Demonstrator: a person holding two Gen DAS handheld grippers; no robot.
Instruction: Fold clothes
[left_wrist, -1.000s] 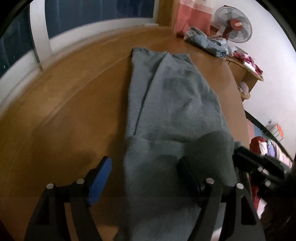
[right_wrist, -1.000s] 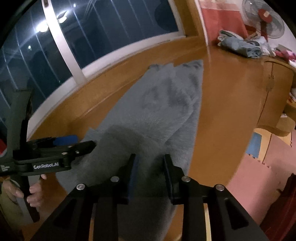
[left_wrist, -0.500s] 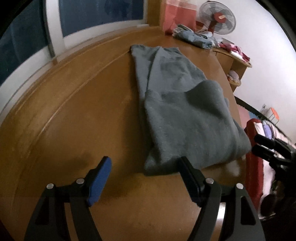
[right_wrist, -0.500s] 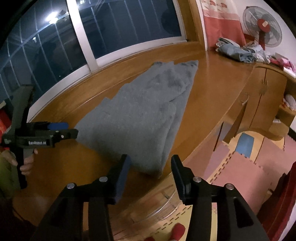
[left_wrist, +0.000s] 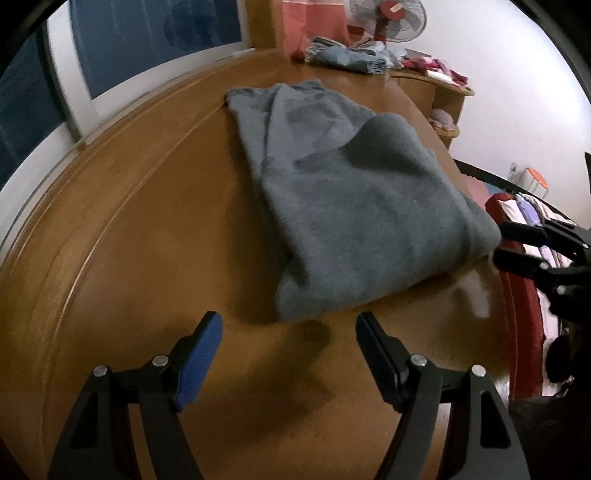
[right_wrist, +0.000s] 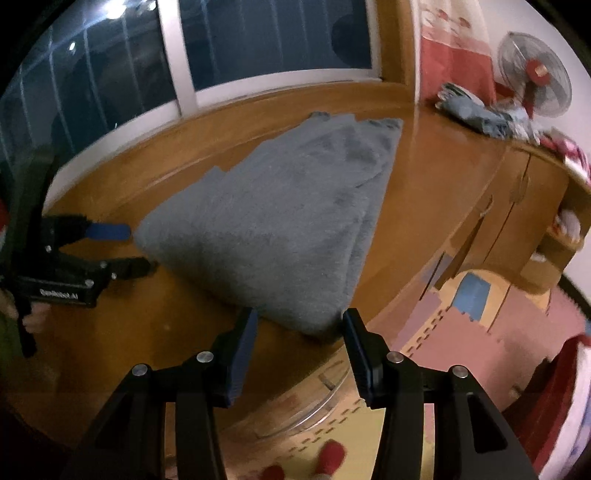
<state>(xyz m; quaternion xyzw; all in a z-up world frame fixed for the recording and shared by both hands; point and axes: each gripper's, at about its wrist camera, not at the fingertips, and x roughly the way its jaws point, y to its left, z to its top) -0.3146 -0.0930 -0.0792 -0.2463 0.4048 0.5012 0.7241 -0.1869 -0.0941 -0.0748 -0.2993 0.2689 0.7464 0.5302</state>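
A grey fleece garment (left_wrist: 354, 206) lies on the wooden table (left_wrist: 147, 229), its near half folded back over the far half; it also shows in the right wrist view (right_wrist: 280, 221). My left gripper (left_wrist: 288, 334) is open and empty, just short of the garment's near folded corner. My right gripper (right_wrist: 299, 325) is open and empty, its jaws on either side of the garment's near right corner at the table edge, holding nothing. The right gripper (left_wrist: 517, 245) shows at the garment's right edge in the left wrist view, the left gripper (right_wrist: 122, 247) at its left corner in the right wrist view.
A pile of clothes (left_wrist: 343, 59) and a fan (left_wrist: 388, 11) stand at the table's far end, beside a window (right_wrist: 258, 40). A wooden cabinet (right_wrist: 517, 206) and foam floor mats (right_wrist: 480, 325) lie to the right, below the table edge.
Both grippers let go of the garment's end after laying it over the far half, opened, and drew back toward me. The garment now lies folded in half.
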